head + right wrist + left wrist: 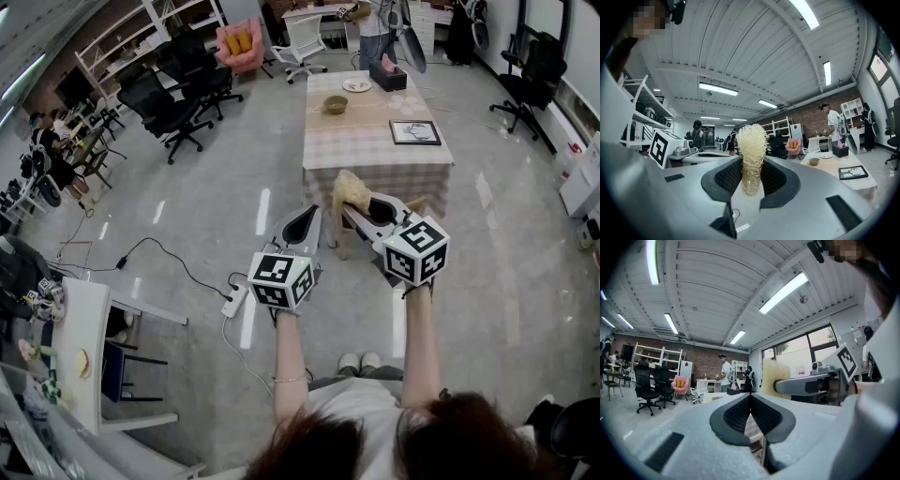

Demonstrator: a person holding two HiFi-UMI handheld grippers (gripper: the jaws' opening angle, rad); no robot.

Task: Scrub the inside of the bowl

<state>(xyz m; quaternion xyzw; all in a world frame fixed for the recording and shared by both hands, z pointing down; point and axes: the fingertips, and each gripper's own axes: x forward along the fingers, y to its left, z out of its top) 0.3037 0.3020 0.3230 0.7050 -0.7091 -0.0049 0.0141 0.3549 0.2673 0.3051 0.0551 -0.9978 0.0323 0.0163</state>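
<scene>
Bowl (336, 104), small and brown, stands on the checked-cloth bench (367, 152) toward its far end, left of centre, well apart from both grippers. A white plate (356, 85) and a dark tissue box (387, 78) lie beyond the bowl on the bench, and a framed picture (415, 132) lies nearer, on the bench's right side. The left gripper (305, 220) is held off the bench's near end over the floor, its jaws pressed together with nothing between them. The right gripper (751, 180), just beside it and closer to the bench's near edge, clamps a pale fibrous loofah scrubber (751, 145) that stands up out of its jaws. A person (375, 28) stands past the bench's far end.
</scene>
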